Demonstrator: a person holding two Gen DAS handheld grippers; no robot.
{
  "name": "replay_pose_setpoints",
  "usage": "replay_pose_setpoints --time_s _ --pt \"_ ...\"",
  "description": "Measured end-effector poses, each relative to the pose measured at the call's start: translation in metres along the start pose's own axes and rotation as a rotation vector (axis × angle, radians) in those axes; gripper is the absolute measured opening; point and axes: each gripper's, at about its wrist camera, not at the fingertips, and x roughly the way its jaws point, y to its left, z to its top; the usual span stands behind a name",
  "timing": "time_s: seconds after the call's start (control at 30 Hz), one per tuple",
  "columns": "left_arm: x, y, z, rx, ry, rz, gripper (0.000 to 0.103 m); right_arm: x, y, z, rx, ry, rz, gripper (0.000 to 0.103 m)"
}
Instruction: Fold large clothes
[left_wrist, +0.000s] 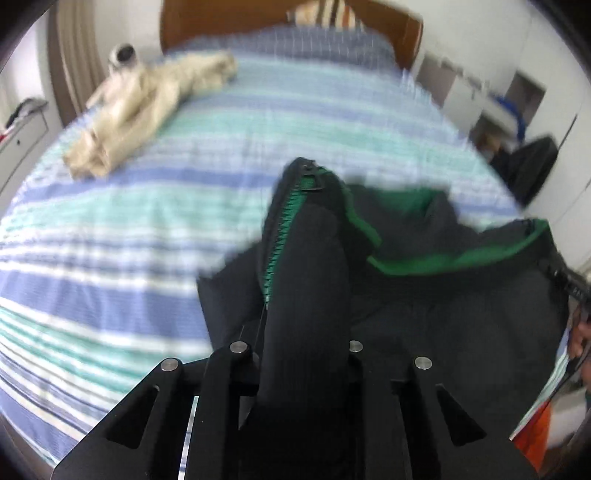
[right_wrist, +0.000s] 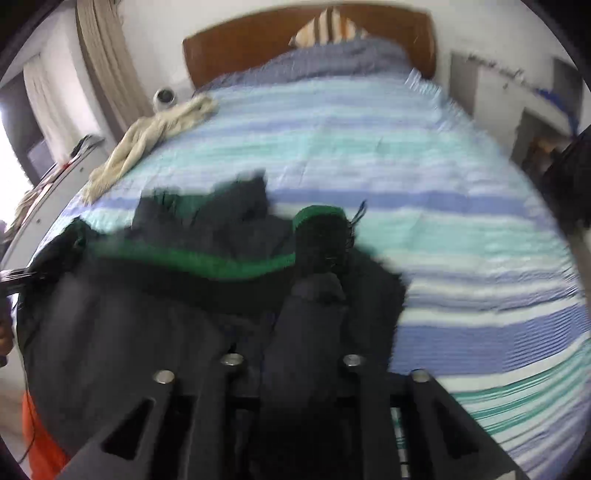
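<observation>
Striped bed (left_wrist: 147, 229), both tools clamping black jacket (left_wrist: 461, 314)

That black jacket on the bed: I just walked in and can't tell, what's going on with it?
A person is holding a black jacket with green trim over a striped bed, one handheld gripper on each side. The left gripper is shut on the edge by the green zipper; the right gripper is shut on another edge. No fold is made yet. A beige garment lies crumpled farther up the bed.

Striped bed (left_wrist: 184, 229): black jacket (left_wrist: 461, 302) at near edge, beige garment (left_wrist: 147, 110) far left.
</observation>
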Motion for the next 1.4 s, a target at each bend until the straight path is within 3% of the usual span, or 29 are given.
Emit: replay_pose_setpoints --time_s 0.07,0.17,0.23,0.3,0.33,0.37,0.43,0.73,1.4 --pt "-0.013 -0.004 0.015 -0.020 -0.097 0.019 0.018 -0.015 -0.006 0.018 0.007 -0.079 -0.024 0.018" --pt "0.010 -0.009 0.026 -0.023 -0.153 0.124 0.022 -0.009 -0.010 0.038 0.048 -0.134 -0.073 0.018" --pt "0.044 -0.012 0.020 0.010 -0.137 0.214 0.031 0.011 -0.013 0.035 0.061 -0.114 -0.105 0.018" --pt "0.086 -0.007 0.007 0.025 -0.070 0.282 0.037 0.043 -0.020 0.022 0.078 -0.053 -0.137 0.018" --pt "0.108 -0.002 -0.006 0.037 -0.033 0.305 0.048 0.070 -0.028 0.009 0.108 0.015 -0.144 0.018" --pt "0.118 0.005 -0.017 0.017 -0.041 0.293 0.051 0.095 -0.036 -0.006 0.139 0.071 -0.132 0.020" --pt "0.118 0.011 -0.021 -0.021 -0.083 0.290 0.054 0.104 -0.042 -0.021 0.174 0.026 -0.106 0.021" --pt "0.132 0.016 -0.021 -0.037 -0.100 0.263 0.056 0.117 -0.049 -0.029 0.185 -0.032 -0.102 0.022" --pt "0.138 0.017 -0.022 -0.062 -0.091 0.247 0.058 0.123 -0.046 -0.035 0.198 -0.048 -0.088 0.022"
